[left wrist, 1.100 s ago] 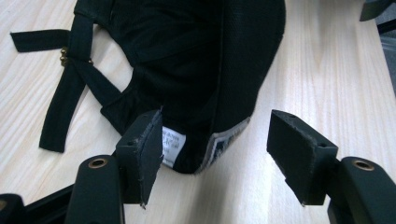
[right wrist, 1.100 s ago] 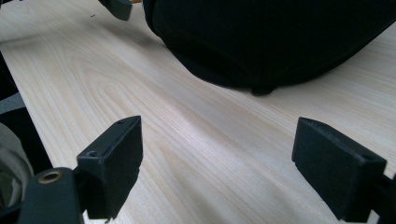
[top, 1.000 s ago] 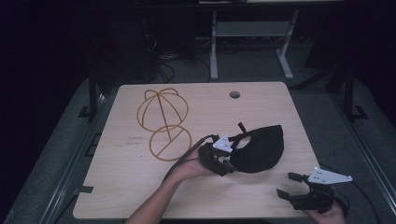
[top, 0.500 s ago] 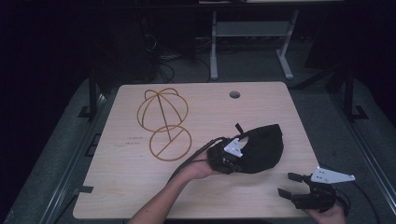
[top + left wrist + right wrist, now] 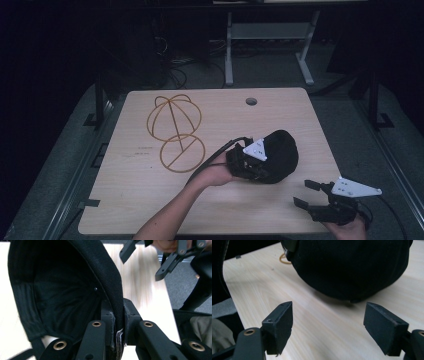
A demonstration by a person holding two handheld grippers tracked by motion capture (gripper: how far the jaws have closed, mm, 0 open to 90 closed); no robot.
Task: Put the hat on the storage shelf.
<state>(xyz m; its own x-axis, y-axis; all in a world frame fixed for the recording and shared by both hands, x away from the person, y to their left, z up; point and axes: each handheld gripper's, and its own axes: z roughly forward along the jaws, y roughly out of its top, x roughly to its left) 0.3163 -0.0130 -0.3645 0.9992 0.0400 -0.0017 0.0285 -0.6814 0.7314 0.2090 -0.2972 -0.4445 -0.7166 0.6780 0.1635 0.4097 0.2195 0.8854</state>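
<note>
We've got the left gripper (image 5: 255, 167) clamped on the cap (image 5: 280, 155) edge, jaws just closed on the fabric. Right gripper (image 5: 311, 194) sits near the desk (image 5: 125, 200) corner, jaws wide apart and empty, closing slightly.

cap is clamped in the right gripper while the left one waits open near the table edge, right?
Sides are swapped. The left gripper is shut on the cap, as the left gripper view shows; the right gripper waits open near the table edge.
</note>
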